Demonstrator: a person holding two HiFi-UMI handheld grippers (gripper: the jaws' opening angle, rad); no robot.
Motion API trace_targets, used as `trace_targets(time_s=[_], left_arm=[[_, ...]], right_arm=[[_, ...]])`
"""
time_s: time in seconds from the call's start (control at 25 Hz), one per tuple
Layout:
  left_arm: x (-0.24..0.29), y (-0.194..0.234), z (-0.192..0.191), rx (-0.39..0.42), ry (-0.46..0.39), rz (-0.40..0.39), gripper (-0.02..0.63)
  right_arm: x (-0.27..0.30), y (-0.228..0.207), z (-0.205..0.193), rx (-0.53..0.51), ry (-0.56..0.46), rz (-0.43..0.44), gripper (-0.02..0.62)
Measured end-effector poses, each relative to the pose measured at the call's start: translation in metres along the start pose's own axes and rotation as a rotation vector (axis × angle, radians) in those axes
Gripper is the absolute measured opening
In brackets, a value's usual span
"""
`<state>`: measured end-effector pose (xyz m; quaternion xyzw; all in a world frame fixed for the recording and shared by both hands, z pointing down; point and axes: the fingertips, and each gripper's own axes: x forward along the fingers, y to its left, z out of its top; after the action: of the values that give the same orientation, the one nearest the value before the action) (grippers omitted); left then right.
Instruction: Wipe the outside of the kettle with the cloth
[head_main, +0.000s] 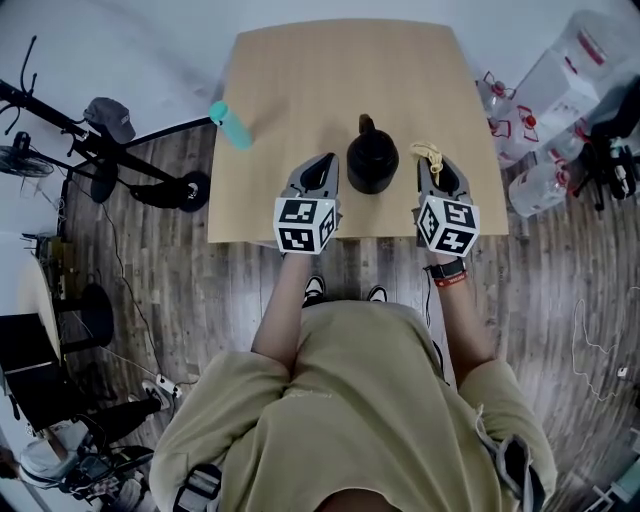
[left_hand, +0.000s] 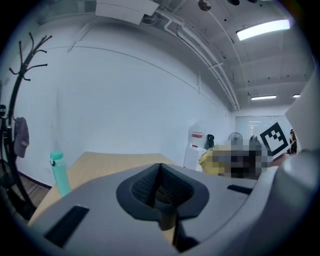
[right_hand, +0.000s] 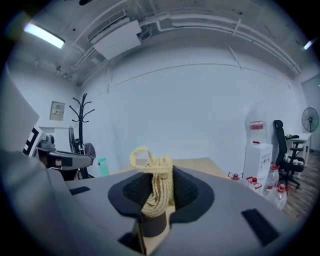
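A black kettle (head_main: 372, 160) with its spout pointing away stands near the front edge of the wooden table (head_main: 300, 80). It sits between my two grippers. My left gripper (head_main: 325, 164) rests just left of the kettle, its jaws shut with nothing in them (left_hand: 160, 187). Just right of the kettle, my right gripper (head_main: 432, 160) is shut on a yellow knitted cloth (head_main: 428, 152). The cloth (right_hand: 155, 185) bunches up out of the jaws (right_hand: 156, 192), with a loop at its top. Neither gripper view shows the kettle.
A teal bottle (head_main: 232, 126) lies at the table's left edge and shows as the bottle (left_hand: 59, 172) in the left gripper view. Large water jugs (head_main: 545, 100) crowd the floor at right. A coat stand (right_hand: 81, 135) and a water dispenser (right_hand: 256, 145) line the wall.
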<state>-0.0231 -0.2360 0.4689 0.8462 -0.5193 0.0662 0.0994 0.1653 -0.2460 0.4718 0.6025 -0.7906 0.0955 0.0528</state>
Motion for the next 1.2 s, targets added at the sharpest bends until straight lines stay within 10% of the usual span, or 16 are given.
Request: trace_targets(time_s=[1.2], left_arm=[[-0.031, -0.090, -0.003, 0.098, -0.057, 0.083, 0.025]], right_arm=[[-0.081, -0.039, 0.000, -0.086, -0.024, 0.145, 0.107]])
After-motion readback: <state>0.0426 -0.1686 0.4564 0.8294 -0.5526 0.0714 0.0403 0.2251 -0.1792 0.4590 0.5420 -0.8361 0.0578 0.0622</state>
